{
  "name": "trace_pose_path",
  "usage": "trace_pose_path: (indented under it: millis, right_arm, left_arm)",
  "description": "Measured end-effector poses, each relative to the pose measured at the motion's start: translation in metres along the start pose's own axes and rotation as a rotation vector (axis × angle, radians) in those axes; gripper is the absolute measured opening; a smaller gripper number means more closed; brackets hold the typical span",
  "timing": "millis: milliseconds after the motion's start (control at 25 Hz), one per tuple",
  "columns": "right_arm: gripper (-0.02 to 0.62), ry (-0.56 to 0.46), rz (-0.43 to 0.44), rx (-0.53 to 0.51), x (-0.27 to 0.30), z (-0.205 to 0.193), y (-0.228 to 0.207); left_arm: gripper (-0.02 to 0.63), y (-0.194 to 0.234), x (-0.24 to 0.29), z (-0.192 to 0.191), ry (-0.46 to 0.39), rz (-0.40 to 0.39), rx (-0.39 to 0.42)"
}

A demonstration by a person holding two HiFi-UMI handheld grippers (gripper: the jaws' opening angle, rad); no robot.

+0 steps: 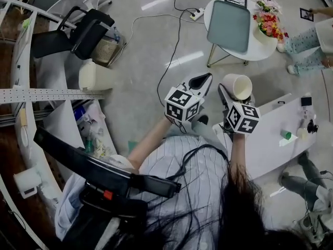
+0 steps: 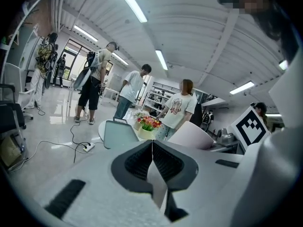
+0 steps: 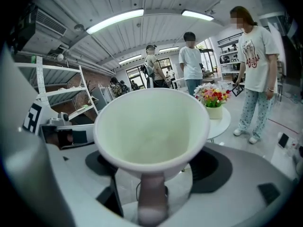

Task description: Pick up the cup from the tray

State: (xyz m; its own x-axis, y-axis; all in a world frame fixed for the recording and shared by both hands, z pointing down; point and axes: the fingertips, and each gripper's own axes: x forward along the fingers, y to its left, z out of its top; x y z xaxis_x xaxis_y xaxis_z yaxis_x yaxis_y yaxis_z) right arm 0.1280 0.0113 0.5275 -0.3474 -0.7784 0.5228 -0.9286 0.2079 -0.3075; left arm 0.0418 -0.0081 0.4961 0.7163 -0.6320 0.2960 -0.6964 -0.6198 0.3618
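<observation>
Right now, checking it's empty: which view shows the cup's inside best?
Right gripper view: the cup fills it, mouth facing the camera, nothing inside. Head view shows it small; left gripper view, only its outside.

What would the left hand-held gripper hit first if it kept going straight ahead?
Likely the flowers on the round table, straight ahead of the shut left hand-held gripper. Only bare floor seems to lie between, though depth is unclear.

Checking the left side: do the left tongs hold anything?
No, the left tongs are shut together with nothing between them.
</observation>
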Motion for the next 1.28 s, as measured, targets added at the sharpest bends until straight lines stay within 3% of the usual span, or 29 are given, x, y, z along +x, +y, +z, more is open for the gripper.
trace_pose_path:
  millis: [200, 480, 1040, 1280]
  right_arm:
    - [0.417, 0.003, 0.034, 0.014, -0.019, -0.022, 0.016]
    - [0.417, -0.023, 0.060, 0.025, -0.029, -0.026, 0.046]
    - [0.417, -0.104, -0.087, 0.128, -0.043, -0.043, 0.105]
    - [0.417, -0.139, -0.103, 0.161, -0.048, -0.060, 0.141]
  left_arm:
    - [0.015, -0.021, -0.028, -0.024, 0.040, 0.006, 0.020]
    - [0.015, -0.028, -0.051, -0.021, 0.033, -0.021, 0.067]
    - [0.015, -0.005, -0.114, -0.023, 0.060, -0.187, 0.121]
    - [0.015, 0.008, -0.146, -0.035, 0.067, -0.228, 0.125]
